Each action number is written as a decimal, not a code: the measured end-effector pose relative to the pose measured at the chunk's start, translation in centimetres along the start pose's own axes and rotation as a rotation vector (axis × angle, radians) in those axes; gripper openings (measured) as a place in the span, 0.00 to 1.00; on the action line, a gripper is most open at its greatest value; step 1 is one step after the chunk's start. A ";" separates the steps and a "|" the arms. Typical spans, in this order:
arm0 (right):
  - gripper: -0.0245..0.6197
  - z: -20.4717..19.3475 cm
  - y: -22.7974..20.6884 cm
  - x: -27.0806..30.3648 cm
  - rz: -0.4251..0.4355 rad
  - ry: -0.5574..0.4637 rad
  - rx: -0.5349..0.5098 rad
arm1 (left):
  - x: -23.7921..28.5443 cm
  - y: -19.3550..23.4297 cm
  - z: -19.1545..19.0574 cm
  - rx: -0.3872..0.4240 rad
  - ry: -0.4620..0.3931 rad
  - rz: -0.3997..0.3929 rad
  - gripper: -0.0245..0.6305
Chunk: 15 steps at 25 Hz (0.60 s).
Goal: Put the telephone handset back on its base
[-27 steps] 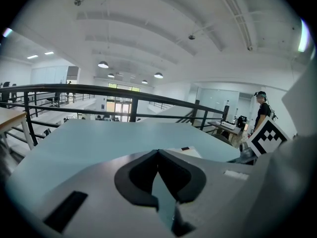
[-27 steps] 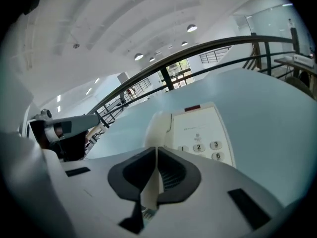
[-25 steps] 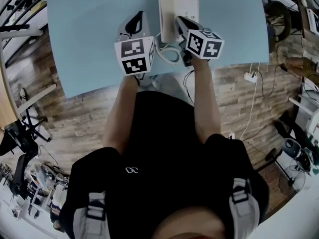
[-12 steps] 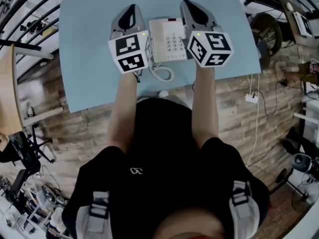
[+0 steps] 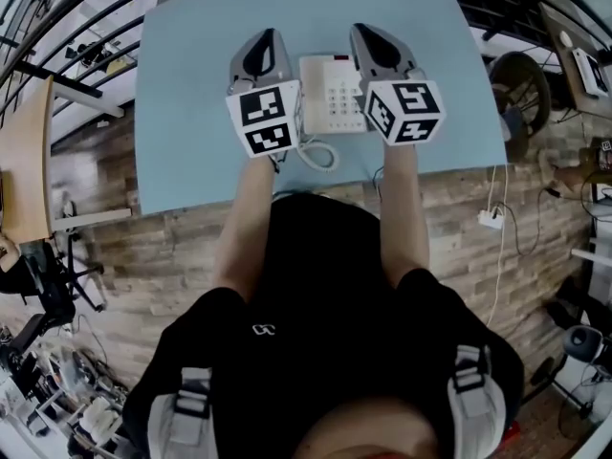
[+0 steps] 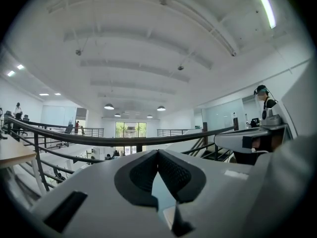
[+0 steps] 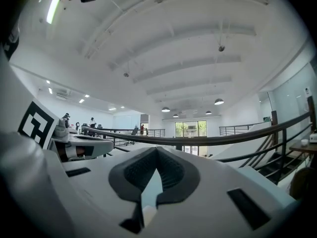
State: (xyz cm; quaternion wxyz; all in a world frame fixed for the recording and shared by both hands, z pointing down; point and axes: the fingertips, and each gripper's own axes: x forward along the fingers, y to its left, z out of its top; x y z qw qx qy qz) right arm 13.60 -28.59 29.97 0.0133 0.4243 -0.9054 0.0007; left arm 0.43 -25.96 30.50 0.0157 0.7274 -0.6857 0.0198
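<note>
The white telephone base (image 5: pixel 335 92), keypad facing up, sits mid-table on the blue tabletop (image 5: pixel 191 113). A white handset seems to lie along its left side, mostly hidden behind my left gripper's marker cube. The coiled cord (image 5: pixel 317 153) loops toward the front edge. My left gripper (image 5: pixel 267 36) is raised just left of the phone and my right gripper (image 5: pixel 369 31) just right of it. In the left gripper view the left gripper (image 6: pixel 158 151) has its pads together with nothing between. In the right gripper view the right gripper (image 7: pixel 157 148) is likewise shut and empty. Both point level into the hall.
The table's front edge runs just ahead of the person's body. A white power strip (image 5: pixel 491 220) and cables lie on the wooden floor to the right. A wooden desk (image 5: pixel 24 161) and a black chair (image 5: pixel 48 285) stand left. A dark railing (image 6: pixel 99 139) crosses both gripper views.
The right gripper has come off the phone and now sits beside its right edge. The left gripper has moved in beside the phone's left edge. The keypad is uncovered.
</note>
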 end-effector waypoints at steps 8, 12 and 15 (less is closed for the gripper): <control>0.03 0.7 -0.4 0.0 0.021 -0.031 -0.050 | -0.2 -0.3 -0.8 -0.002 0.005 0.023 0.04; 0.03 0.6 -0.6 0.3 0.026 -0.031 -0.060 | 0.3 -0.6 -1.1 -0.005 0.018 0.014 0.04; 0.03 1.0 -0.2 0.4 0.066 -0.064 -0.030 | 0.6 -0.7 -1.4 -0.010 0.025 0.008 0.04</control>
